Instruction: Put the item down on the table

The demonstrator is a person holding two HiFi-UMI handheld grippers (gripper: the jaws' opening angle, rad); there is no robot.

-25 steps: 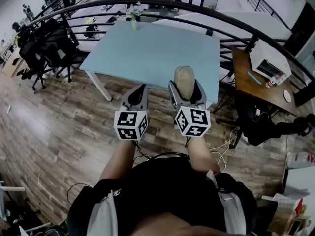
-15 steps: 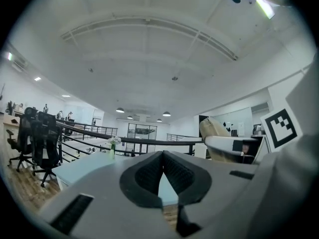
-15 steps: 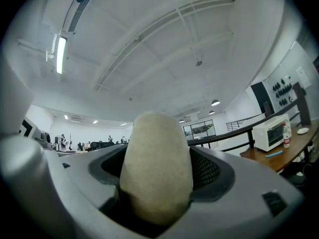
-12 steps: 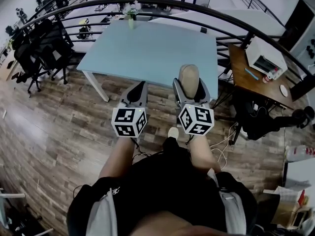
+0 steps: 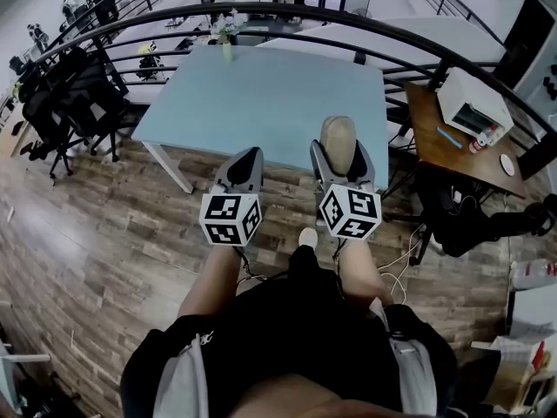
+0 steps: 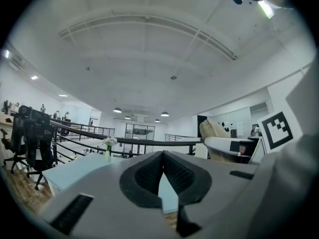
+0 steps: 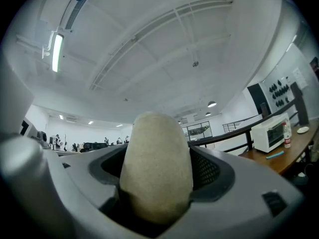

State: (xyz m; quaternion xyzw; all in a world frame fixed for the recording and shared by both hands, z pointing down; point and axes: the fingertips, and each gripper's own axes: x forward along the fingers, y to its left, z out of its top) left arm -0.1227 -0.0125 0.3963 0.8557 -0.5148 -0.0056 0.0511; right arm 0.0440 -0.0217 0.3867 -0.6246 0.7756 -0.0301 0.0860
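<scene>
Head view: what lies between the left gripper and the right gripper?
Head view shows only wooden floor and the person's shoe between left gripper and right gripper.

The right tool [image 7: 157,183] clamps a beige, rough, egg-shaped item [image 7: 156,163] upright between its jaws.

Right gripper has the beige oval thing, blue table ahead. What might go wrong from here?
The beige item is rounded and stands on end in the right gripper; released like that it may topple and roll. In the head view it sits over the near edge of the table, so an early release could miss onto the floor.
</scene>
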